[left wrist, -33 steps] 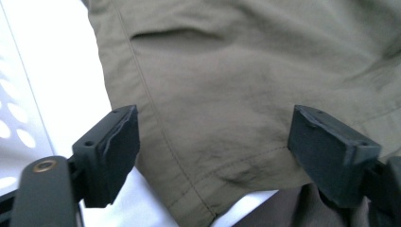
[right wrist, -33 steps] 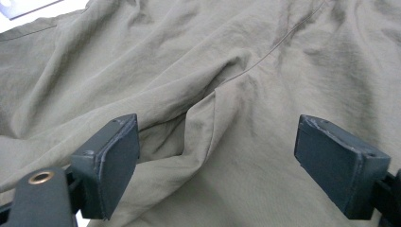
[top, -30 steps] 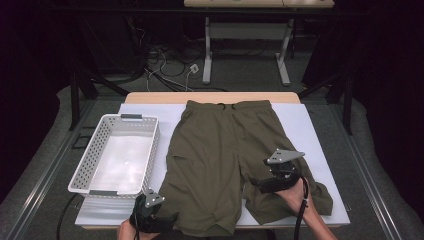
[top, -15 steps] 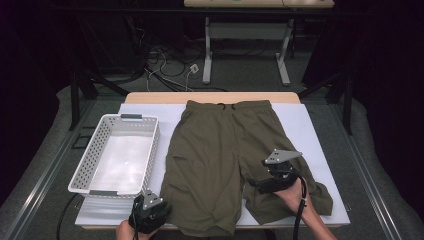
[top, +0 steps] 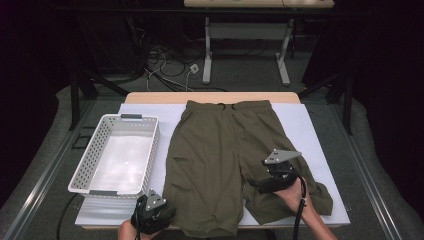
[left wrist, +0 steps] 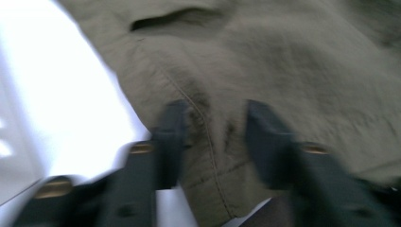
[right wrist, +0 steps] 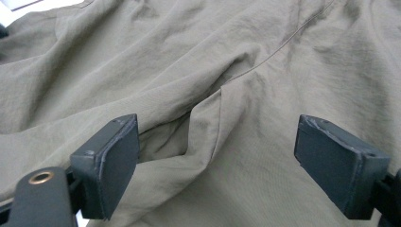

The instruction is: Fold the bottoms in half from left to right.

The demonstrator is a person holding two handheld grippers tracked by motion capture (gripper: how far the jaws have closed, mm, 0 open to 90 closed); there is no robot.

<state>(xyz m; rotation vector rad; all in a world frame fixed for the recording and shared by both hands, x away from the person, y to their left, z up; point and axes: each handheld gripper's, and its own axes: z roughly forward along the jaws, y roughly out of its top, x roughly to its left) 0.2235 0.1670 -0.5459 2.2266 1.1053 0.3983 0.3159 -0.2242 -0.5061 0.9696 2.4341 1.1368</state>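
Olive-green shorts [top: 225, 150] lie flat on the white-covered table [top: 310, 135], waistband at the far side. My left gripper [top: 166, 211] is at the near-left hem of the left leg. In the left gripper view its jaws [left wrist: 215, 123] straddle the stitched hem [left wrist: 208, 156]; they have just been opening, and the cloth lies loosely between them. My right gripper [top: 254, 188] hovers low over the inner edge of the right leg. In the right gripper view it stands wide open [right wrist: 217, 156] above a fold in the cloth [right wrist: 208, 118], with its pads [right wrist: 113, 161] off the fabric.
A white perforated basket [top: 120, 120] with nothing inside it stands left of the shorts, close to my left gripper. The table's near edge runs just under both hands. Table legs and cables [top: 175, 65] lie on the floor beyond the far edge.
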